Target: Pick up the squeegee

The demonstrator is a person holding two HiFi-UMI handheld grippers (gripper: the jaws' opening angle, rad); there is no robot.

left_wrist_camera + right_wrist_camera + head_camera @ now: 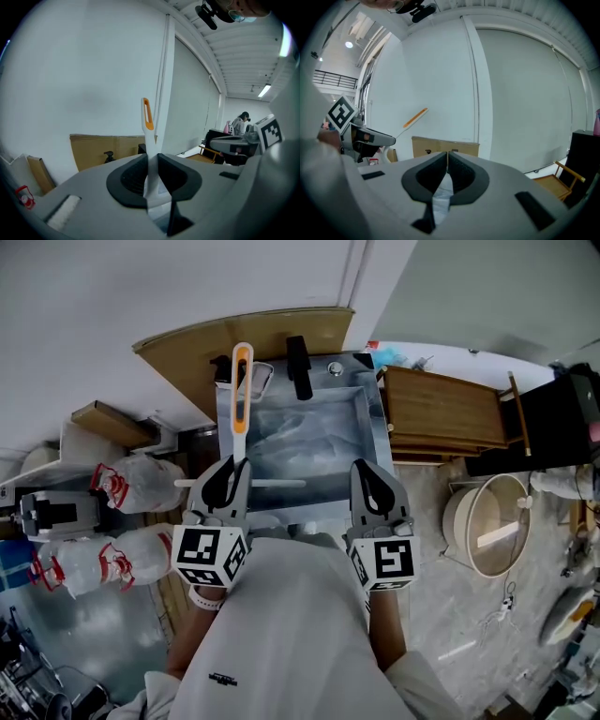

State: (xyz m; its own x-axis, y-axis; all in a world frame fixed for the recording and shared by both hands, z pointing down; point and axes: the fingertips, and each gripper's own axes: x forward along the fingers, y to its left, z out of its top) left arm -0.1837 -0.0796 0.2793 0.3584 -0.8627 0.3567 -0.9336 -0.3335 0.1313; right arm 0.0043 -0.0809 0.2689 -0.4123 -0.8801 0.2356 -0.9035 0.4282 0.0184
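One squeegee [242, 381] stands clamped in the left gripper [151, 161]; right gripper [447, 159] jaws closed.

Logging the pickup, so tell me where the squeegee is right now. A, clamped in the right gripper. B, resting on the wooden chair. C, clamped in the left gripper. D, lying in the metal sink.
C: the left gripper has its jaws shut on the squeegee, whose handle stands up from them; the right gripper is shut on nothing.

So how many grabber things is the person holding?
2. The left gripper, at the head view's left, is shut on the squeegee. The right gripper is beside it, shut with nothing in it. None seem hidden.
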